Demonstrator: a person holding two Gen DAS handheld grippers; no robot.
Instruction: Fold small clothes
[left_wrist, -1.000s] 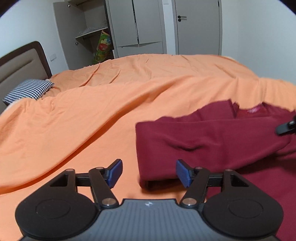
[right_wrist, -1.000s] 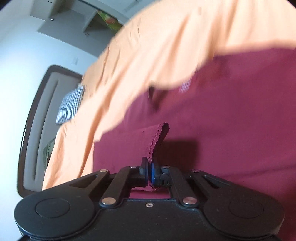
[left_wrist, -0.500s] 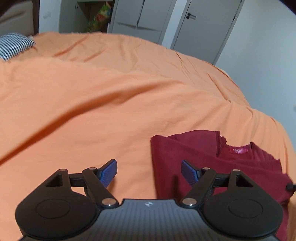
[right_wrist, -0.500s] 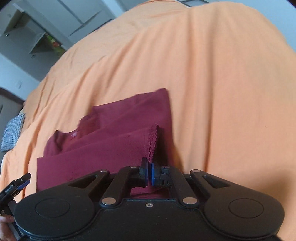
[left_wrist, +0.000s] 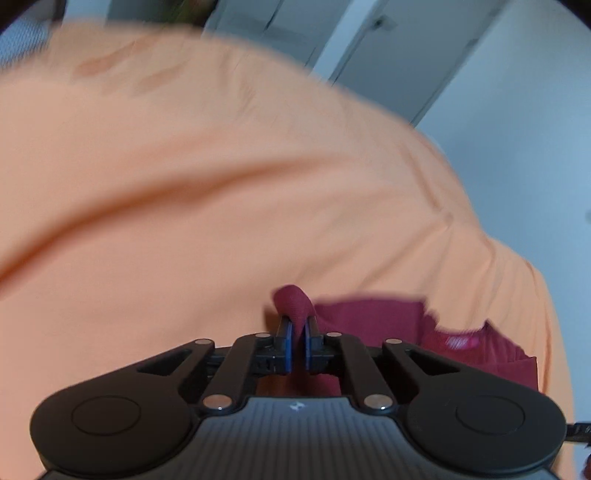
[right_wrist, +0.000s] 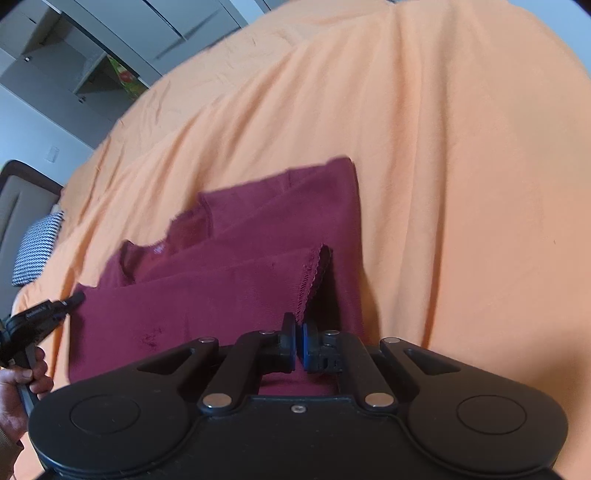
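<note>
Both wrist views look close across one maroon garment (left_wrist: 369, 314).

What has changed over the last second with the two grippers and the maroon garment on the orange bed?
The left gripper, open a second ago, has moved in and shut on the maroon garment's edge. The right gripper stays shut on the scalloped hem and has carried it toward the collar. The orange bedcover is unchanged.
</note>
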